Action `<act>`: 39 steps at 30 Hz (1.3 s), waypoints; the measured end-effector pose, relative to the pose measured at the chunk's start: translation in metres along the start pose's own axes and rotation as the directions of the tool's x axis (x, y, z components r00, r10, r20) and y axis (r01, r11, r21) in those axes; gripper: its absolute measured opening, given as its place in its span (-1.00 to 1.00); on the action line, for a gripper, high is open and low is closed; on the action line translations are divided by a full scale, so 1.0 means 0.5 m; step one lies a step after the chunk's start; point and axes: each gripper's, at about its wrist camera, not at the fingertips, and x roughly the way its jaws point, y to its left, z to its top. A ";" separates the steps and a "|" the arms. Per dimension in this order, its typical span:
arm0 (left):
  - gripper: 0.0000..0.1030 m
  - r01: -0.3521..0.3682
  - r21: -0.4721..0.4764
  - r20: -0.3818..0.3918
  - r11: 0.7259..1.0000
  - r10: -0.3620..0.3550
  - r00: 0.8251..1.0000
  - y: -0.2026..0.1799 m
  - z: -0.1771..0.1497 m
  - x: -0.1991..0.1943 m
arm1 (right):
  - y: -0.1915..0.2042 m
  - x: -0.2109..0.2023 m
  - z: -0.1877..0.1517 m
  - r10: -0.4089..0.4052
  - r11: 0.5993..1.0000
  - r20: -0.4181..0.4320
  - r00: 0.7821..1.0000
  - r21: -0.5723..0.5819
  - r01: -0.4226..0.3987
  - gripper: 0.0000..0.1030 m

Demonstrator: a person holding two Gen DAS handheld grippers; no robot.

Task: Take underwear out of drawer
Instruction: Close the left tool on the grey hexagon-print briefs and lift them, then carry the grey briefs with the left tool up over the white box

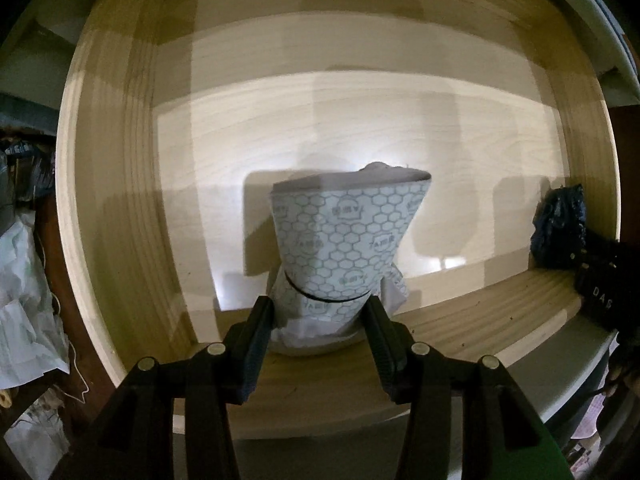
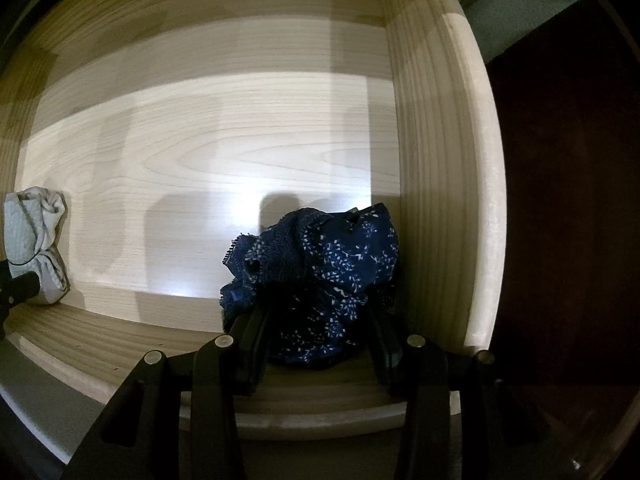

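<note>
Both cameras sit just behind their claws and look straight down along the fingers into one pale wooden drawer [image 1: 120, 208], close enough that its floor and walls fill most of each view. The left wrist view hangs over the drawer's left part, its left claw [image 1: 320, 320] at the bottom centre around a white patterned garment [image 1: 344, 236]. The right wrist view hangs by the right wall, its right claw [image 2: 316, 340] at the bottom around a dark blue garment [image 2: 328, 264]. The views overlap: the blue garment shows at the left view's right edge, and the white garment at the right view's left edge.
</note>
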 end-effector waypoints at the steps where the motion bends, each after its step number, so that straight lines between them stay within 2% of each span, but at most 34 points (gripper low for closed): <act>1: -0.03 -0.002 -0.001 0.005 1.000 0.002 1.000 -0.001 0.003 0.000 | 0.000 0.001 0.000 0.000 1.000 0.000 1.000 0.000 0.000 -0.22; 6: -0.02 -0.029 0.020 0.064 0.999 0.028 0.998 -0.003 -0.005 -0.031 | 0.000 0.000 0.001 0.000 1.000 -0.001 1.000 -0.001 0.000 -0.22; 10: 0.15 -0.052 0.045 0.085 0.998 0.048 0.995 -0.021 -0.001 -0.040 | 0.001 0.000 0.001 0.000 1.000 -0.001 1.000 0.001 0.000 -0.22; 15: 0.15 -0.047 0.026 0.060 0.999 0.045 0.997 -0.051 0.018 -0.043 | 0.000 -0.001 0.002 -0.001 1.000 -0.001 1.000 0.001 0.001 -0.21; 16: 0.15 -0.052 0.020 0.049 0.998 0.051 0.997 -0.031 0.017 -0.039 | 0.000 -0.001 0.002 0.000 1.000 -0.002 1.000 0.001 0.000 -0.21; 21: 0.15 -0.023 -0.030 0.007 0.999 0.023 1.000 -0.033 0.048 -0.022 | 0.000 -0.002 0.002 -0.001 1.000 -0.003 1.000 0.001 0.001 -0.21; 26: 0.19 -0.010 -0.069 -0.012 0.998 0.009 1.000 -0.019 0.051 -0.012 | 0.000 -0.003 0.002 -0.002 1.000 -0.006 1.000 -0.001 0.002 -0.21; 32: 0.04 -0.011 -0.078 0.003 0.997 0.011 1.000 -0.028 0.047 -0.016 | 0.003 -0.003 0.003 -0.004 1.000 -0.017 1.000 -0.007 0.004 -0.21; 34: 0.01 -0.013 -0.086 0.018 0.996 0.014 1.000 -0.009 0.015 0.008 | 0.003 -0.004 0.002 -0.005 1.000 -0.018 1.000 -0.008 0.005 -0.21; 39: -0.05 -0.046 -0.103 0.034 0.994 0.050 0.998 -0.002 -0.015 -0.009 | 0.004 -0.005 0.003 -0.005 1.000 -0.018 1.000 -0.008 0.005 -0.20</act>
